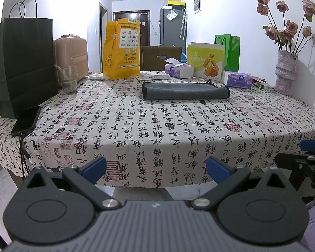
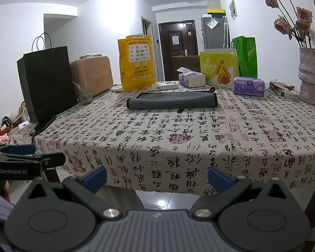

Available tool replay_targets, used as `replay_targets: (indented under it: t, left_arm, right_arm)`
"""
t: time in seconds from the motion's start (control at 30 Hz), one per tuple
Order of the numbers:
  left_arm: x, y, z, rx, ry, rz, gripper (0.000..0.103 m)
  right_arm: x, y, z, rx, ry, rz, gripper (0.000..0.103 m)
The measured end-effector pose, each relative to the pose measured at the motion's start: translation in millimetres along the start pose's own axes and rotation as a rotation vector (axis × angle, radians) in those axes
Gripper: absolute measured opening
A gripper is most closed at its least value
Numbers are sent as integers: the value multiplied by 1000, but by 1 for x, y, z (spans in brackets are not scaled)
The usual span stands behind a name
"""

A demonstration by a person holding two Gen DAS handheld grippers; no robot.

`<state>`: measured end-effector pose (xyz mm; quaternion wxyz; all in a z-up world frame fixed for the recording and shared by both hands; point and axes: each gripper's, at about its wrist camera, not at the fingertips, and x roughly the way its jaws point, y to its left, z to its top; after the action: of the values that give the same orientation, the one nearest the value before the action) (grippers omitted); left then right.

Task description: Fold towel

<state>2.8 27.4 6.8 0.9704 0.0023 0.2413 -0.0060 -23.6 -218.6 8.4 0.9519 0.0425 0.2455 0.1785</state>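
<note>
Far at nine o'clock: a black paper bag [image 1: 23, 63] standing upright, a dark phone [image 1: 26, 120] lying flat just beside its foot, cable trailing off the table edge. Toward eleven o'clock: an empty drinking glass [image 1: 67, 79], then a yellow printed bag [image 1: 121, 48], both upright. At twelve o'clock, well apart from both tools, near the far side of the calligraphy tablecloth [image 1: 157, 130]: the grey towel [image 1: 185, 90], lying flat and already doubled, dark-trimmed, rounded fold facing this way, a small hanging loop at its far right corner. Looks like light, limp microfibre: no stiffness to push against, likely to sag and slide on the cloth when lifted, no risk of breakage. Best taken by pinching both layers at the two short ends, close to the trimmed corners, one tool per end, so the layers stay aligned. Behind it from one to two o'clock: tissue packs [image 1: 239, 79] and a vase of dried roses [image 1: 285, 73], near enough to snag on a wide swing. Down at six o'clock, left gripper [image 1: 156, 169] spread wide, holding nothing, hanging off the near table edge. Further right, right gripper [image 2: 156, 177] likewise gaping and empty, same standoff.
</note>
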Motion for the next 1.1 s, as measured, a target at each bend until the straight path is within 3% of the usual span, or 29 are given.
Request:
replay_targets:
  t: [1.1]
  left_arm:
    - [-1, 5, 7, 1, -8, 3, 103]
  right_arm:
    - [-4, 0, 2, -9, -13, -4, 103]
